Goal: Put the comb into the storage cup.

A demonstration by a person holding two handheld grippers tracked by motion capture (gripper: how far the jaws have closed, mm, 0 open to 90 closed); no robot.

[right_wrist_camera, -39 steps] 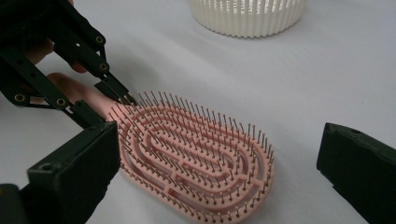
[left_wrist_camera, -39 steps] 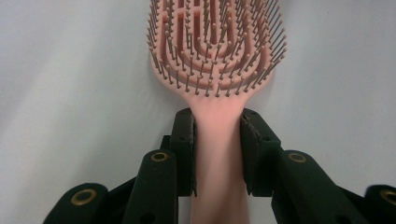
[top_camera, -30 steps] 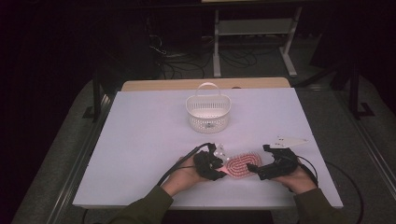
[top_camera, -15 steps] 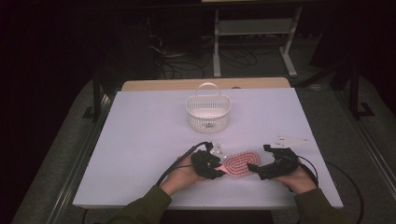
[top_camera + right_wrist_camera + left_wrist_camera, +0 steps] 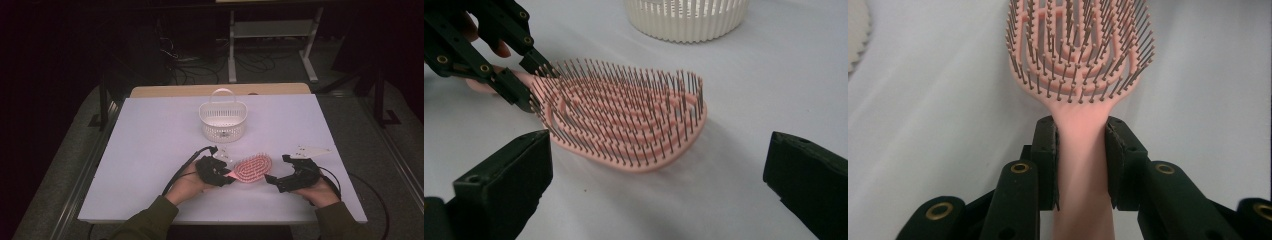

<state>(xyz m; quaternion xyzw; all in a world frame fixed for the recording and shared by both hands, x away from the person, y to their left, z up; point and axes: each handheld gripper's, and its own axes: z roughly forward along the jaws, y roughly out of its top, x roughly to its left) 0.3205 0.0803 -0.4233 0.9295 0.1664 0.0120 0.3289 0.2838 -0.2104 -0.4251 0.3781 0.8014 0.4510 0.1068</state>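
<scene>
The left tongs (image 5: 1081, 165) clench the handle of the pink plastic bristle hairbrush (image 5: 253, 168); the right tongs (image 5: 659, 195) gape released beside its head on the white tabletop (image 5: 150, 140).

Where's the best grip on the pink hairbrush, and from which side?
By the handle, coming in along it from its free end, as the left gripper does: its pads clamp the handle's narrow flat sides. The pink hairbrush has a wide head with upright bristles that would probably slip or bend. The right gripper stands open beside it.

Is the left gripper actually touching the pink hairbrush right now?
Touching. The left gripper view shows the left gripper with both pads pressed flat against the handle of the pink hairbrush, no gap on either side.
</scene>
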